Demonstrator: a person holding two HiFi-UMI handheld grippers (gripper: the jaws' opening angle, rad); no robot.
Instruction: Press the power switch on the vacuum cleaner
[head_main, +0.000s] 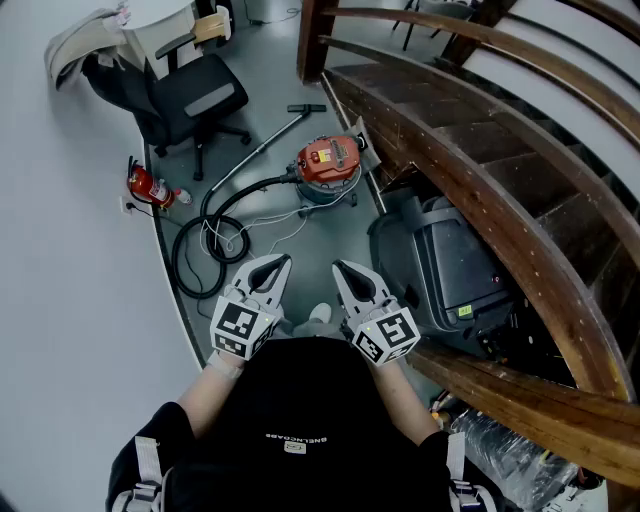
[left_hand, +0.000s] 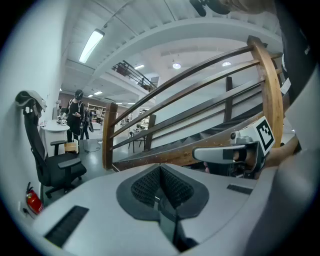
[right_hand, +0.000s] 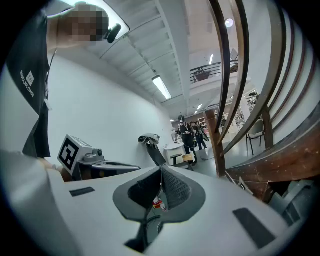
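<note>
Left tool (head_main: 277, 266) and right tool (head_main: 343, 268): jaws together on both, nothing held, side by side close to our body. Vacuum cleaner (head_main: 328, 165) sits well ahead on the floor (head_main: 270, 90), at its right edge by the staircase (head_main: 450, 130). We judge the canister heavy and rigid. The switch is likely on the red top, so we'd press down with a closed tip, no grasp needed.
</note>
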